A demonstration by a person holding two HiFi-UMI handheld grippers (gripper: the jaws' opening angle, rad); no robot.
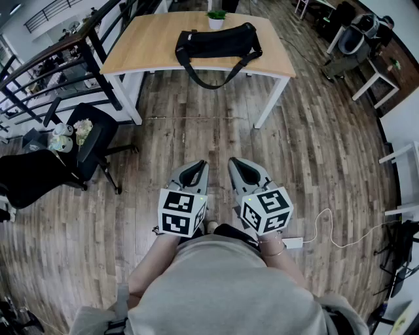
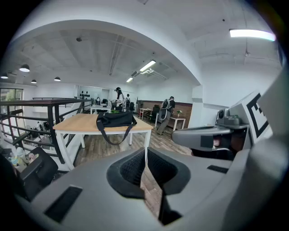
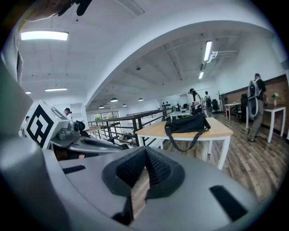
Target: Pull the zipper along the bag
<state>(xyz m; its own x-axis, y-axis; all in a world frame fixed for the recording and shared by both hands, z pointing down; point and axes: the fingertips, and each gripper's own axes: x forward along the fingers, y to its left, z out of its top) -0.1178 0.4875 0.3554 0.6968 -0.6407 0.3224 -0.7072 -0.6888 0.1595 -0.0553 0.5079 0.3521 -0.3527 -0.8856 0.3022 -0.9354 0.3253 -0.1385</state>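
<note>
A black bag (image 1: pixel 217 41) lies on a light wooden table (image 1: pixel 150 46) well ahead of me, its strap (image 1: pixel 208 80) hanging over the front edge. The bag (image 2: pixel 115 119) shows small in the left gripper view, and the bag (image 3: pixel 186 123) also sits far off in the right gripper view. My left gripper (image 1: pixel 194 166) and right gripper (image 1: pixel 234 163) are held side by side close to my body, over the floor, far from the bag. Both are shut with nothing between the jaws.
A small potted plant (image 1: pixel 216 18) stands behind the bag. A black office chair (image 1: pixel 91 141) sits at the left, by a dark railing (image 1: pixel 59 52). White tables and chairs (image 1: pixel 366 46) are at the right. A white cable (image 1: pixel 330 229) lies on the wooden floor. People stand far back.
</note>
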